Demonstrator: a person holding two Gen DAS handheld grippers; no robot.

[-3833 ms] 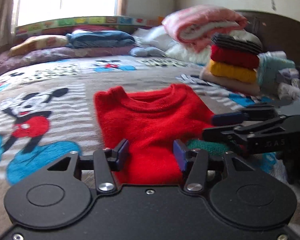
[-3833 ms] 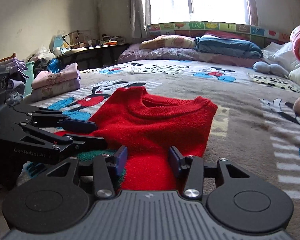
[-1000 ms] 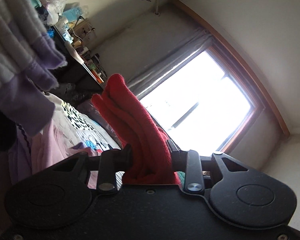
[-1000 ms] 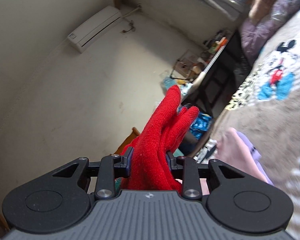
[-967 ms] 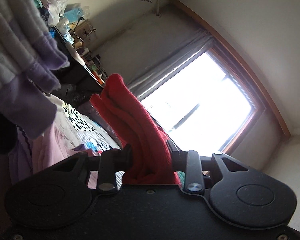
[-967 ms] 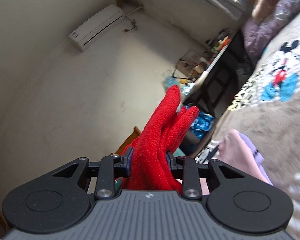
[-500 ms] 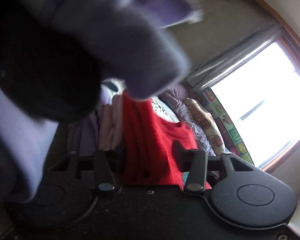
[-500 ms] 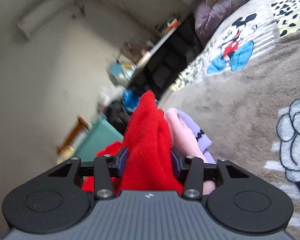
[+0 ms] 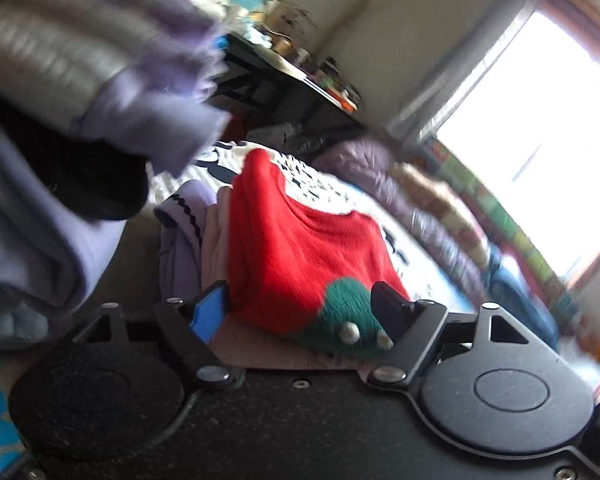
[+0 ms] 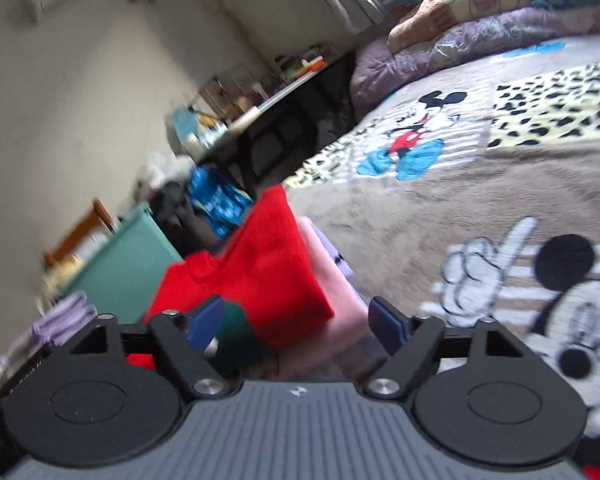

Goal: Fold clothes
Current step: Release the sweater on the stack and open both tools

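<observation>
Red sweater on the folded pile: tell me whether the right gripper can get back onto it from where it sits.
Probably yes. The right gripper is open, and the red sweater lies just ahead between its fingers on the pink folded clothes, with nothing in between.

- The left wrist view looks forward along its fingers, rolled sideways, very close to the folded red sweater (image 9: pixel 300 252) just ahead; the window (image 9: pixel 540 128) is far right.
- The right wrist view, also tilted, looks across the sweater (image 10: pixel 260 272) toward the bed (image 10: pixel 440 220).
- Both views share the sweater and the pink folded clothes (image 9: pixel 216 240) beneath it.
</observation>
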